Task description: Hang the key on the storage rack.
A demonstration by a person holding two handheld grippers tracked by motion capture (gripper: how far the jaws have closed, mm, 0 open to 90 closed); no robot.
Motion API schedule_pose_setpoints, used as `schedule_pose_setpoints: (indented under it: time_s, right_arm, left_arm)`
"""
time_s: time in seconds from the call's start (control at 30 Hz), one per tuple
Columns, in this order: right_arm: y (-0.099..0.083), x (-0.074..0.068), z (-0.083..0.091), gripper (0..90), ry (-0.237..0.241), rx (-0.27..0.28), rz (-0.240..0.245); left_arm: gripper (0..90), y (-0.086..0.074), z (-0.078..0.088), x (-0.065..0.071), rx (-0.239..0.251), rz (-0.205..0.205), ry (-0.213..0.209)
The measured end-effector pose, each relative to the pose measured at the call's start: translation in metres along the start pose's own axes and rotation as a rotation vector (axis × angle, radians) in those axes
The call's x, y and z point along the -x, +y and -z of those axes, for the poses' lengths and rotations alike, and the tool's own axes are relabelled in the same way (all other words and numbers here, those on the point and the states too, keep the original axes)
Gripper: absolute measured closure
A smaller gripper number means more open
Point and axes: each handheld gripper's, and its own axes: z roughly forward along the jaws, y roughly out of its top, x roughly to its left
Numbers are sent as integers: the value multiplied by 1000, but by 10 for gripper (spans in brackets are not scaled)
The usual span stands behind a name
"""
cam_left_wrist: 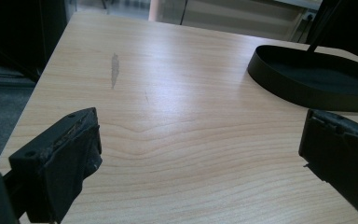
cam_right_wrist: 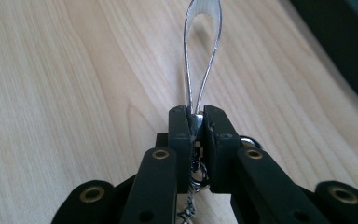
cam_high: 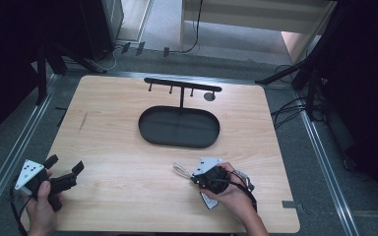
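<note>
This looks like a lab or test room set up for recording. A bare wooden table (cam_high: 128,187) stands inside a frame of metal rails (cam_high: 325,162) on grey carpet (cam_high: 305,128), with black tripod legs (cam_high: 300,73) and loose cables (cam_high: 288,110) around it, and dark curtains (cam_high: 10,49) hang at both sides

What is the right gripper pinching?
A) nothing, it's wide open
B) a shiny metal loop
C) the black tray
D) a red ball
B: in the right gripper view, the right gripper has its jaws closed on the base of a shiny metal loop that sticks out ahead over the wooden table.
</note>
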Motion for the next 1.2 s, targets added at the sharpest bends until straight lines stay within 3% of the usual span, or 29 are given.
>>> schedule_pose_setpoints:
  time_s: [0.3, 0.43, 0.67, 0.83, 1.0, 1.2]
  right_arm:
    - [-2, 3, 11, 830, -95, 132, -60]
    - [-3, 3, 18, 831, -166, 236, -108]
    - [0, 3, 25, 831, -222, 310, -130]
    - [5, -1, 30, 831, -241, 391, -140]
    - [11, -5, 33, 831, -257, 433, -136]
    - [19, -6, 34, 831, -258, 502, -177]
  left_arm:
    - [0, 0, 0, 0, 1, -1, 1]
    - [0, 0, 0, 0, 0, -1, 1]
    - [0, 0, 0, 0, 0, -2, 3]
    - [0, 0, 0, 0, 1, -1, 1]
    - [0, 0, 0, 0, 2, 0, 1]
    - [0, 0, 0, 0, 1, 0, 0]
